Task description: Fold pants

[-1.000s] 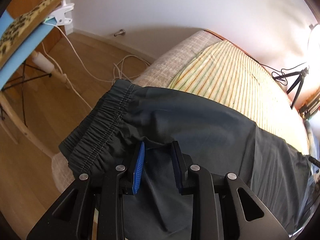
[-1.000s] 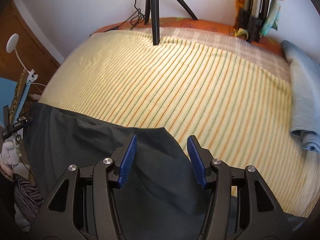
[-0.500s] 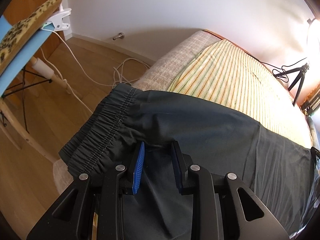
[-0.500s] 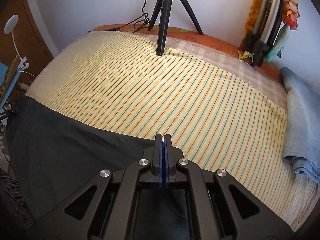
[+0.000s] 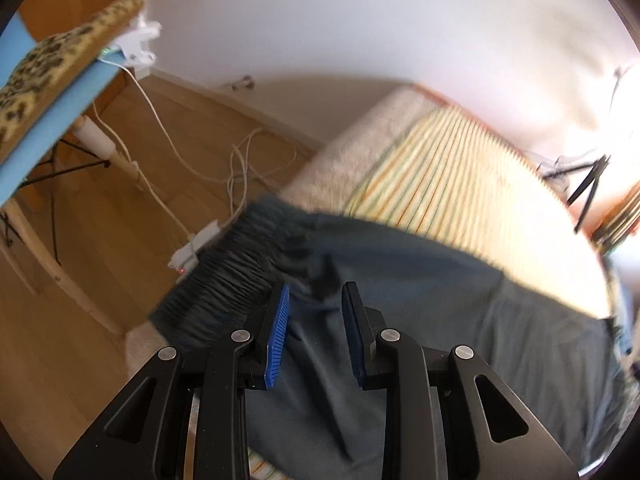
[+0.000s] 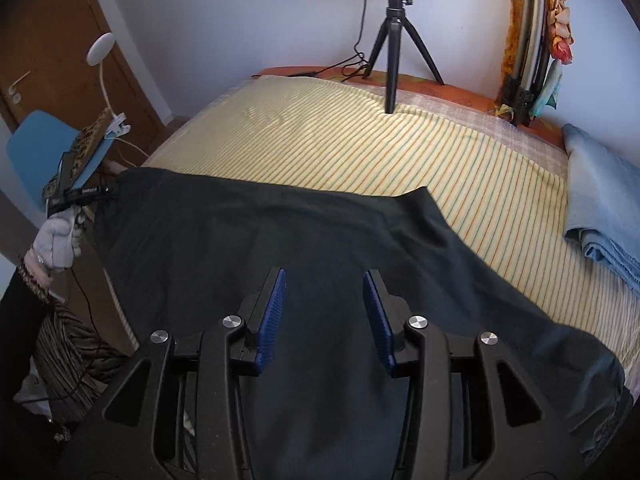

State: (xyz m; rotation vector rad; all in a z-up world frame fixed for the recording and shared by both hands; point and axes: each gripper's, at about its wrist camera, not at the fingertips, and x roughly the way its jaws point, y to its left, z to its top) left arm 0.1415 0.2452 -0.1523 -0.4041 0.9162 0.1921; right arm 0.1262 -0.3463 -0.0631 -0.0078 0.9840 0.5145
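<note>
Dark grey pants (image 6: 240, 232) lie across the near part of a bed with a yellow striped sheet (image 6: 360, 152). My right gripper (image 6: 324, 276) hovers over the middle of the cloth. Its jaws are opening, and nothing is pinched between them. In the left wrist view the gathered waistband (image 5: 232, 264) hangs at the bed's left edge. My left gripper (image 5: 316, 292) has a bunched fold of the pants (image 5: 440, 300) between its blue pads. Those jaws are starting to open, and the cloth still looks pulled up. A gloved hand (image 6: 56, 236) shows at the pants' left end.
A black tripod (image 6: 394, 40) with a ring light stands at the bed's far side. Folded blue cloth (image 6: 600, 208) lies at the right edge. Left of the bed are a blue chair (image 5: 60, 120), white cables and a power strip (image 5: 196, 244) on the wooden floor.
The right gripper shut at the pants' edge, then opened and pulled back and up, so more of the pants shows. The left gripper rose a little, lifting the waistband.
</note>
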